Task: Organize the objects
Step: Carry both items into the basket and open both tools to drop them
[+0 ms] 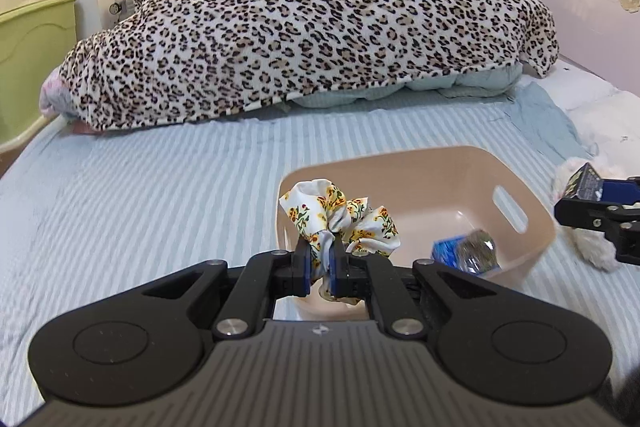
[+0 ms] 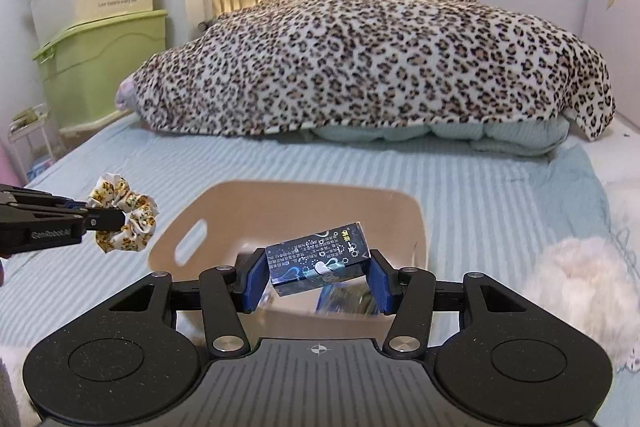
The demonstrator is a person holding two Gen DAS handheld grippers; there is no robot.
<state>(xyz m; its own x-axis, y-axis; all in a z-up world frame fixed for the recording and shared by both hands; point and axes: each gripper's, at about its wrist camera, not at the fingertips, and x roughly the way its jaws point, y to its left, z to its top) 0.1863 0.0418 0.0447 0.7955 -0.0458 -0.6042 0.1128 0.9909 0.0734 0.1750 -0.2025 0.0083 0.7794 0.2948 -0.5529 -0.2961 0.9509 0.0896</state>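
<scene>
A beige plastic basket (image 1: 516,171) with handle slots stands on the striped bed; it also shows in the right wrist view (image 2: 416,223). My left gripper (image 1: 321,259) is shut on a floral scrunchie (image 1: 340,215) and holds it over the basket's left rim; the scrunchie also shows in the right wrist view (image 2: 126,215). My right gripper (image 2: 318,277) is shut on a dark blue printed box (image 2: 320,259) held tilted above the basket; the box shows at the right edge of the left wrist view (image 1: 584,181). A blue packet (image 1: 466,251) lies inside the basket.
A leopard-print blanket (image 1: 312,27) is heaped across the far half of the bed. A fluffy white item (image 2: 576,291) lies right of the basket. Stacked cream and green storage bins (image 2: 96,27) stand at the left beside the bed. A metal rail runs behind.
</scene>
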